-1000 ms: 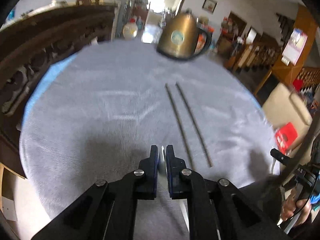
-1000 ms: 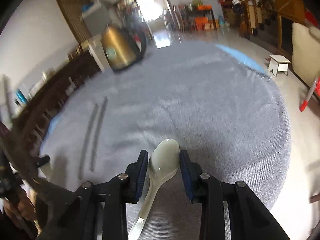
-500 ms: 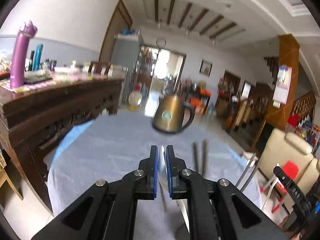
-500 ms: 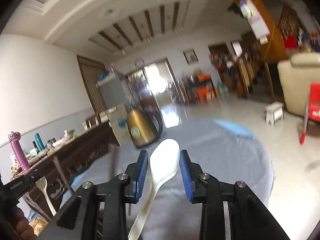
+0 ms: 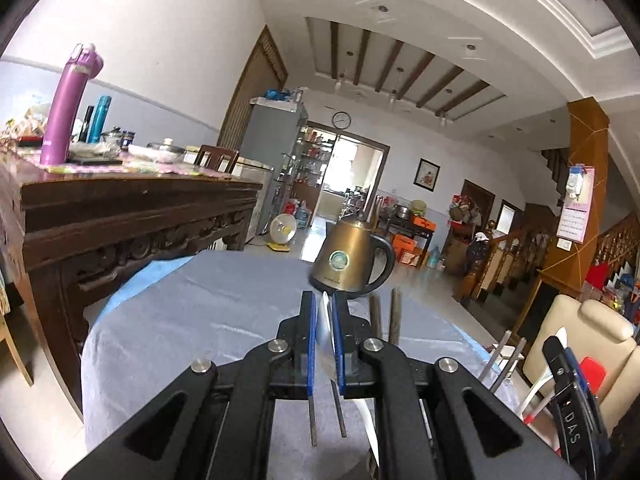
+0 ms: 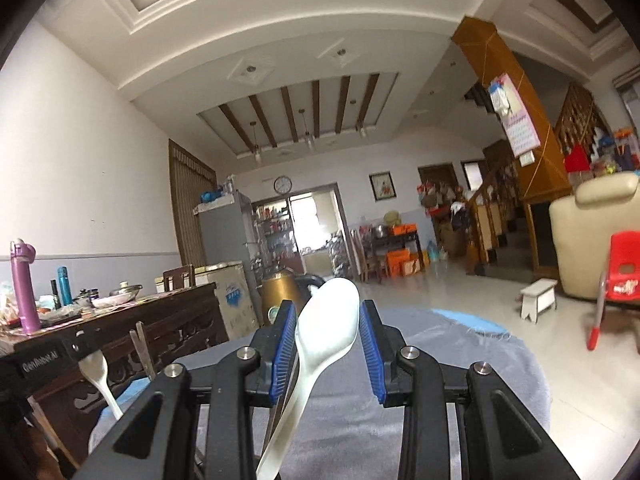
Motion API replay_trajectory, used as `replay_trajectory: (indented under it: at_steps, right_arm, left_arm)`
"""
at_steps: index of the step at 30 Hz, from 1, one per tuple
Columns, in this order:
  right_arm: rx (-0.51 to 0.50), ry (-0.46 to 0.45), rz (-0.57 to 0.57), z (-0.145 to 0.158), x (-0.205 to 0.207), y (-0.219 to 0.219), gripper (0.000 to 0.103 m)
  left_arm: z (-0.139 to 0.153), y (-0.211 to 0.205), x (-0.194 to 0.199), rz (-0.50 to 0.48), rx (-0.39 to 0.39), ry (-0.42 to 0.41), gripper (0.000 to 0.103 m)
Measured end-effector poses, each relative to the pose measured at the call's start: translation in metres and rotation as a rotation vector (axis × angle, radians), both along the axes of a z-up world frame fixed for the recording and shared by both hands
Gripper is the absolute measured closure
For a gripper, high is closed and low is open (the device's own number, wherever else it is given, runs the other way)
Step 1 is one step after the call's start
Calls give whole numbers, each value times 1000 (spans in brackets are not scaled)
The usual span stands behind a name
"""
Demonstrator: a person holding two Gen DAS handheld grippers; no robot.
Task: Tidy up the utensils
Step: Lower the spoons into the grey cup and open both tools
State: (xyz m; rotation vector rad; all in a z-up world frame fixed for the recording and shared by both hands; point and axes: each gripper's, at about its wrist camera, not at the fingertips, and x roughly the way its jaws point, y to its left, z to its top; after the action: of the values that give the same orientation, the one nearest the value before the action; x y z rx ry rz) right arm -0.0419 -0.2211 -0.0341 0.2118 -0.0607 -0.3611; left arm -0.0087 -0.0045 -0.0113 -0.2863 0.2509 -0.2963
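Note:
My left gripper (image 5: pixel 323 322) is shut edge-on on a white spoon (image 5: pixel 325 320), lifted above the grey-clothed table (image 5: pixel 208 312); thin chopsticks (image 5: pixel 325 412) also hang below its jaws. Two dark chopsticks (image 5: pixel 386 316) show beyond it. My right gripper (image 6: pixel 327 322) is shut on a second white spoon (image 6: pixel 328 320), bowl up, with a dark chopstick beside its handle. The left gripper, with its spoon (image 6: pixel 98 372), shows at the lower left of the right wrist view.
A brass kettle (image 5: pixel 350 262) stands at the table's far side. A dark carved wooden sideboard (image 5: pixel 120 220) with a purple bottle (image 5: pixel 68 108) is close on the left. A cream armchair (image 5: pixel 576 344) and a red child's chair (image 6: pixel 620 272) stand to the right.
Both grippers have lifted and tilted up from looking down at the tabletop to looking across the room, each still holding its spoon.

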Motion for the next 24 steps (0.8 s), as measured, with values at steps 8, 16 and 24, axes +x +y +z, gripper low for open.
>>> replay_trajectory:
  at_steps: [8, 16, 24]
  right_arm:
    - [-99, 3, 7, -18, 15, 23, 68]
    - [-181, 42, 58, -33, 12, 35, 68]
    - [-227, 91, 106, -36, 4, 43, 67]
  left_arm:
    - [-13, -8, -5, 12, 7, 2, 95]
    - [-18, -13, -11, -21, 51, -28, 95]
    - [-23, -17, -23, -58, 99, -43, 95]
